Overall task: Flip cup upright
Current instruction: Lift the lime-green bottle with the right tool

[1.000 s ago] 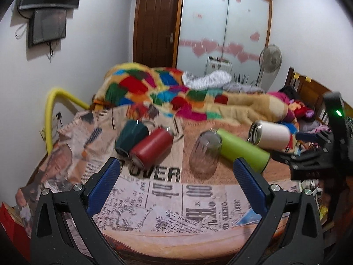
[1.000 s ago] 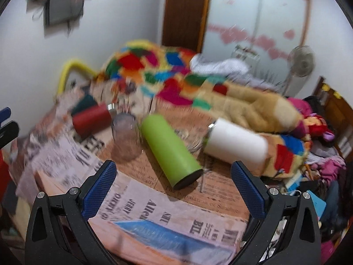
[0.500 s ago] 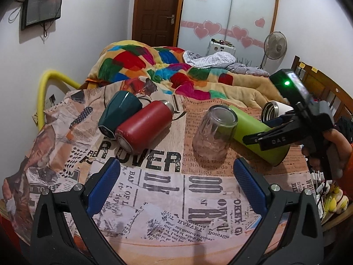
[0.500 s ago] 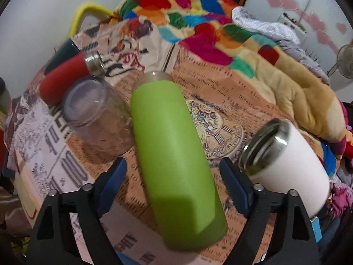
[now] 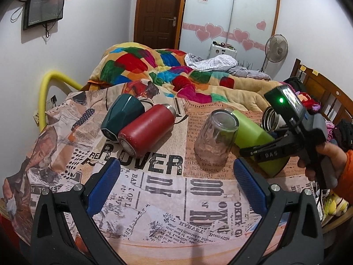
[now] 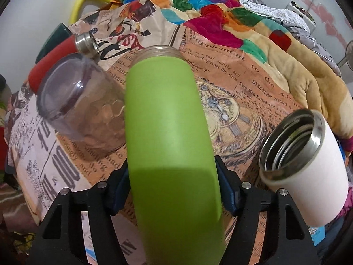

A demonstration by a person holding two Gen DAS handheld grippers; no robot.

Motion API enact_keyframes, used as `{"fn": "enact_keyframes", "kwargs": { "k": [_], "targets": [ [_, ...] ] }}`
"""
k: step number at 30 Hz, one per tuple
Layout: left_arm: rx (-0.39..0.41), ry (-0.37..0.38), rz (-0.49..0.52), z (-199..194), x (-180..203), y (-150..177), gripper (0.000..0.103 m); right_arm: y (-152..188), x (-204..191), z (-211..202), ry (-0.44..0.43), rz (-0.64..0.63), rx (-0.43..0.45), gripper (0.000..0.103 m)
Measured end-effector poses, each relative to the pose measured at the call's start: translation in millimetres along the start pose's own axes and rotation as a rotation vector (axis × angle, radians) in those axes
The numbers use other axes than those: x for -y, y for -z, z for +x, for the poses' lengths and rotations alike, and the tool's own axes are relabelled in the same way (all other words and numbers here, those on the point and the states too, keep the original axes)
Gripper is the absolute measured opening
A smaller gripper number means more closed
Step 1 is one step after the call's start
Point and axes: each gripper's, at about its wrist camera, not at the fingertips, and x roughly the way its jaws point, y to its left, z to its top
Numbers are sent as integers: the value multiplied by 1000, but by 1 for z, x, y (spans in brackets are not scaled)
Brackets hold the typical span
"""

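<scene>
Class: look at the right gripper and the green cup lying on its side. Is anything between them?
No. The right gripper already has the green cup between its fingers, pads against both sides. The glass lies just left of it, the white cup to the right.

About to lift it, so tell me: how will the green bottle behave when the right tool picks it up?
The green bottle lies on its side, round and smooth, so it would probably roll if released. The right tool grips it near the base, with the long body ahead, so the mouth end may sag. It rests against the glass, which might get nudged.
</scene>
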Motion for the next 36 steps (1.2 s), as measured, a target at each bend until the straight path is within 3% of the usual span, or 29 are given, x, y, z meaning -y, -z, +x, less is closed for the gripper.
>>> {"fn": "enact_keyframes", "kwargs": {
  "k": [9,18,24,31,36],
  "targets": [
    [40,-1,-1,-22,3,-9,103,17,-3,-28,11,41,55,62],
    [92,-5,-2,-55,8,-17,103,23,-14,-98,43,19,202,62],
    [119,-11,-6,-75,6,-19,103,32,-45,-134,8,-42,281,62],
    [128,-28,-11,-89,2,-16,103,40,-84,-135,-64,-126,313,62],
    [119,-43,-19,-89,-4,-13,103,44,-103,-106,-105,-179,279,62]
  ]
}}
